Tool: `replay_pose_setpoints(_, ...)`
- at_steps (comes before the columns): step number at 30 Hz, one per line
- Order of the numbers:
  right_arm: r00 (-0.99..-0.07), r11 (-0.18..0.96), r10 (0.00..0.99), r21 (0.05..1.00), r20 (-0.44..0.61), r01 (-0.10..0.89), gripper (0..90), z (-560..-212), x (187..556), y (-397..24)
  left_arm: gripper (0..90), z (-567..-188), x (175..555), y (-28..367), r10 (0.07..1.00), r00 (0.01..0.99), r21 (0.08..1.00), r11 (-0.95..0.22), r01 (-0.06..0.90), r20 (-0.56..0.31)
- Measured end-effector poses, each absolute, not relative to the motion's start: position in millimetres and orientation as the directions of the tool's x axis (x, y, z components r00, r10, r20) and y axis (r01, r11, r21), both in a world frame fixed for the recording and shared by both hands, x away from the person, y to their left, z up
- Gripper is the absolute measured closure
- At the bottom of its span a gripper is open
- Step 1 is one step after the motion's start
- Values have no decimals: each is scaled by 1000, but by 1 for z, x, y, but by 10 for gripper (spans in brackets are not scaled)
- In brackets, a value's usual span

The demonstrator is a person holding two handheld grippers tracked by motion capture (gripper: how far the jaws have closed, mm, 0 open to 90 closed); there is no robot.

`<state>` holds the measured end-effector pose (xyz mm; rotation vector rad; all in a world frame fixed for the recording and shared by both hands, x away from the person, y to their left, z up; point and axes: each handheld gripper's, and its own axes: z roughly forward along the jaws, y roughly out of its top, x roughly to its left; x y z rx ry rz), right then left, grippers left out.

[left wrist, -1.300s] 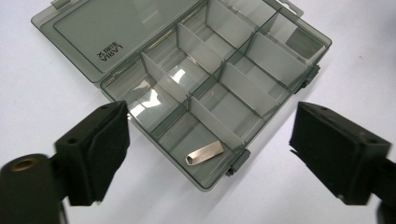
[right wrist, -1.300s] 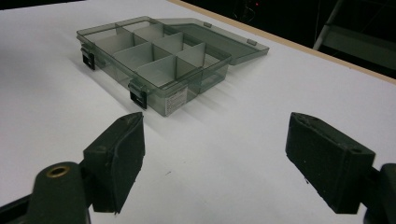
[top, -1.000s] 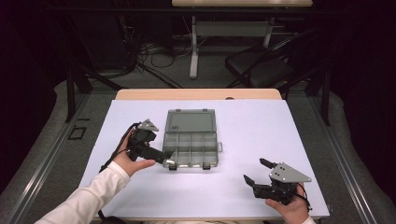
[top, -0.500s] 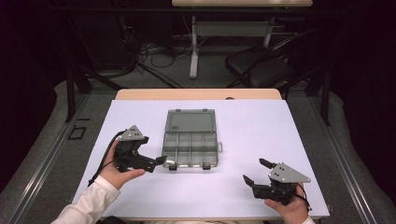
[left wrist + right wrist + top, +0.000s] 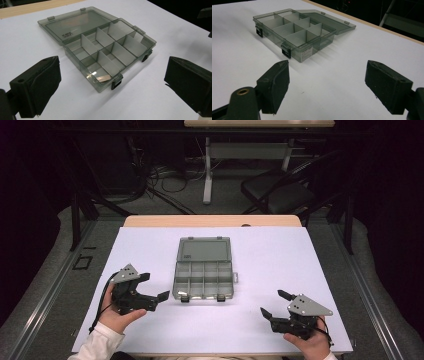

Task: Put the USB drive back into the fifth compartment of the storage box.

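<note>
Label sticker (image 5: 306, 53) on organizer box (image 5: 204, 270)'s side in right gripper view

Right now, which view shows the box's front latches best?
Right gripper view: both latches on the box face the camera, unobstructed. Left gripper view shows them obliquely at the near edge; high view shows them as tiny dark tabs.

I see the white-covered worktop (image 5: 280, 255) carrying one open grey compartment box (image 5: 204, 268) at frame centre, lid laid flat.
</note>
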<state>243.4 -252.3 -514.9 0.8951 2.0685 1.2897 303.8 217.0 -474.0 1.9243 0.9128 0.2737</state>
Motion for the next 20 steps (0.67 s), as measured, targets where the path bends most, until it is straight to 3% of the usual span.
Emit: replay_pose_setpoints(20,-635,323,767,909,-90,263,195,-516,244,-253,8,-507,298,224,746,644,851,-216,478,-173)
